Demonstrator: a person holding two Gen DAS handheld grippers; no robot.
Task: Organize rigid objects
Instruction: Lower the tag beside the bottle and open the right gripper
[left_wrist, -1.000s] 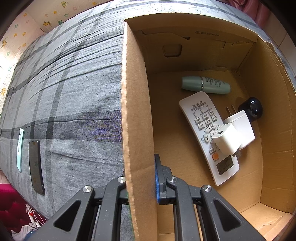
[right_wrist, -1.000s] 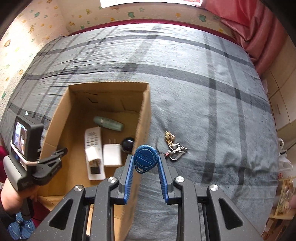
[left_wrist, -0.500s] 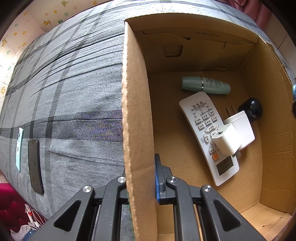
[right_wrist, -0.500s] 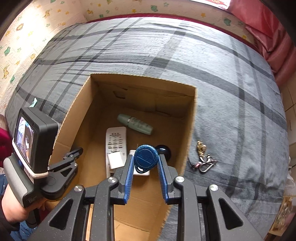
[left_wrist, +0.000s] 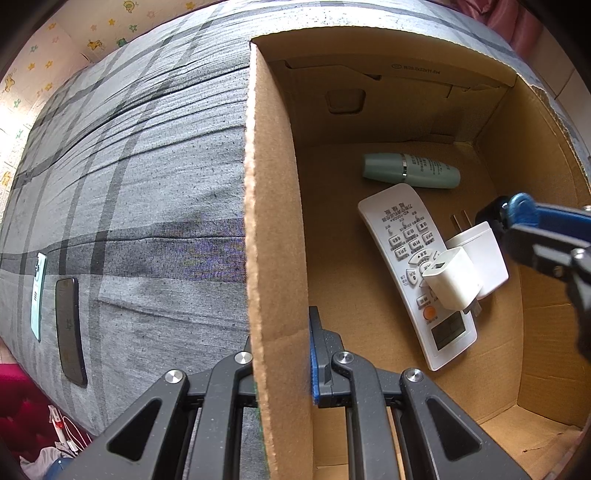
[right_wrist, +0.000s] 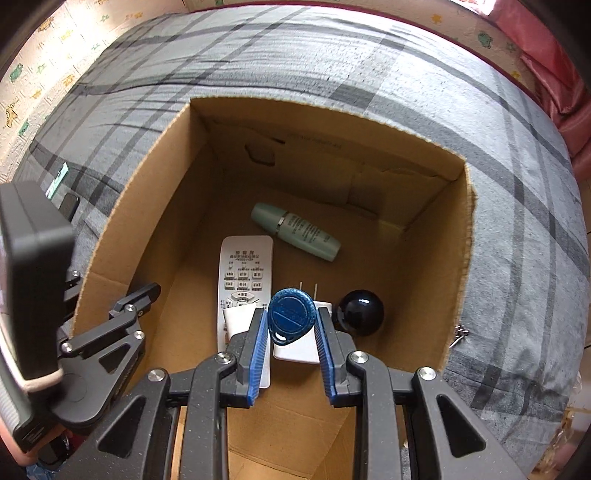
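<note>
An open cardboard box (left_wrist: 277, 221) sits on a grey plaid bed. My left gripper (left_wrist: 284, 332) is shut on the box's left wall, also seen in the right wrist view (right_wrist: 140, 295). My right gripper (right_wrist: 290, 314) is shut on a blue oval key fob (right_wrist: 291, 312) and hangs inside the box above the chargers; it enters the left wrist view from the right (left_wrist: 517, 214). On the box floor lie a white remote (left_wrist: 413, 266), a pale green bottle (left_wrist: 410, 171), two white chargers (left_wrist: 452, 278) and a black ball (right_wrist: 360, 312).
On the bed left of the box lie a dark phone (left_wrist: 70, 314) and a light green phone (left_wrist: 38, 291). A bunch of keys (right_wrist: 458, 332) peeks out beyond the box's right wall. A red curtain hangs at the far right.
My right gripper has carried the blue fob from over the box's right wall leftwards and down into the box. It now shows in the left wrist view. The left gripper has stayed put.
</note>
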